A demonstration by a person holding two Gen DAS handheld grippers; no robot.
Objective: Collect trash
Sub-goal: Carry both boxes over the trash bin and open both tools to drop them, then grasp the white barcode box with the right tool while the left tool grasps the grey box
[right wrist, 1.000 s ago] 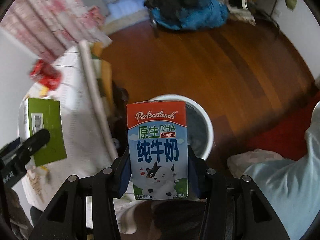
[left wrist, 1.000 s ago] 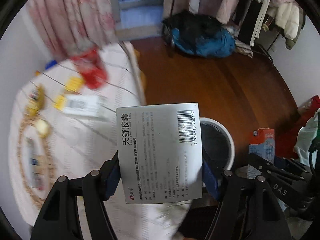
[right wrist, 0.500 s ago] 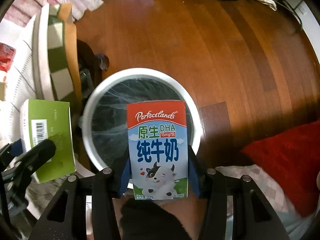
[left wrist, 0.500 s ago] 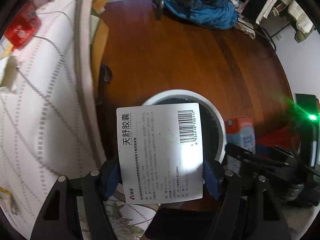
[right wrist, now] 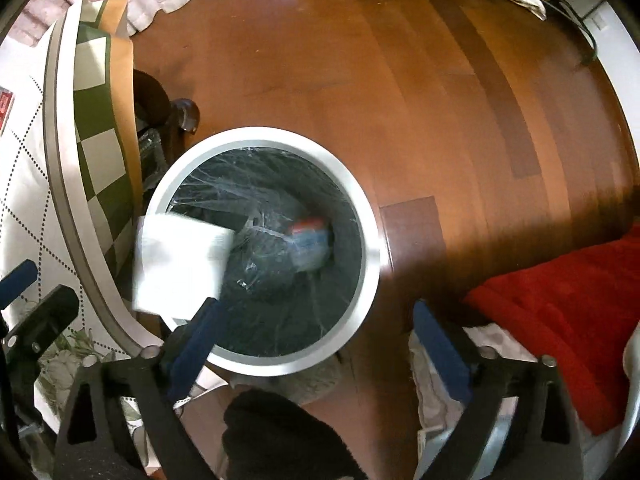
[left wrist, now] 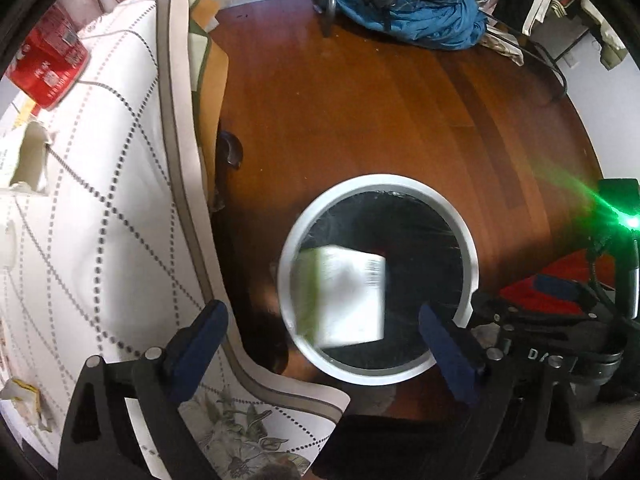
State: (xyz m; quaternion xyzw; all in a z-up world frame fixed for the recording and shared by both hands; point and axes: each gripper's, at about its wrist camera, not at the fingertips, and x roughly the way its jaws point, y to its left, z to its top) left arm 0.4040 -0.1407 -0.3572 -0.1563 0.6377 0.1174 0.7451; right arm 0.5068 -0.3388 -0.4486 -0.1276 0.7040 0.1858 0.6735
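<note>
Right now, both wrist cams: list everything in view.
waste bin: 1, white rim, black liner, on the floor beside the bed
medicine box: 1, white and green, blurred, over the bin's mouth
milk carton: 1, red and blue, blurred, inside the bin
red packet: 1, on the bedspread
torn white box: 1, on the bedspread
bedspread: 1, white with dotted lines
wooden floor: brown
blue bundle: 1, on the floor, far side
red cloth: 1, right of the bin
left gripper: black with blue pads, open, empty
right gripper: same, open, empty
</note>
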